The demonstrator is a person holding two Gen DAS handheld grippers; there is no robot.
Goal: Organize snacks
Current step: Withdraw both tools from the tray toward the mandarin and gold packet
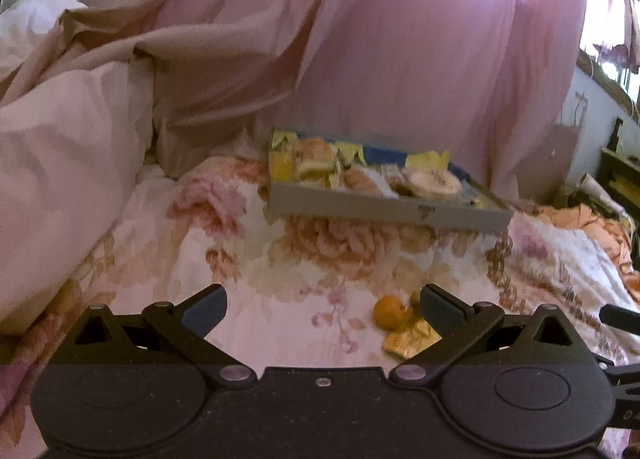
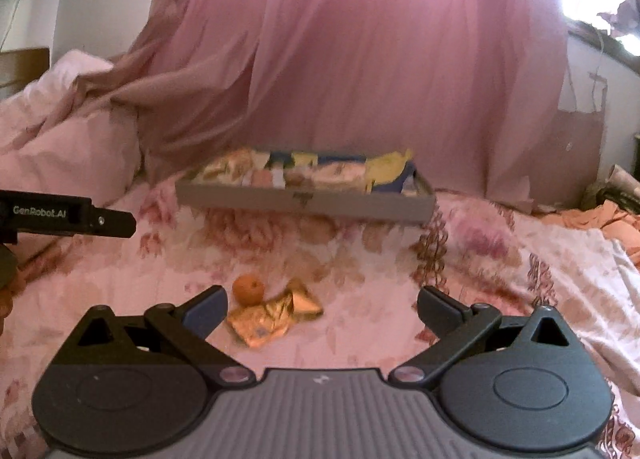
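We held both the left gripper (image 1: 322, 305) and right gripper (image 2: 322, 305) empty, jaws wide. The orange (image 2: 248, 289) and gold packet (image 2: 276, 317) lay touching beside our right gripper's left finger; the tray (image 2: 304, 201), seemingly full, sat ahead. A careless pinch risked rolling the orange off.

My bed (image 2: 500, 259) has a floral sheet. Far centre on it, a grey tray (image 2: 304, 205) full of snack packets. Near centre, a small orange (image 2: 248, 289) touching a gold wrapper (image 2: 276, 317). Far left, a bunched pink duvet (image 1: 60, 163).
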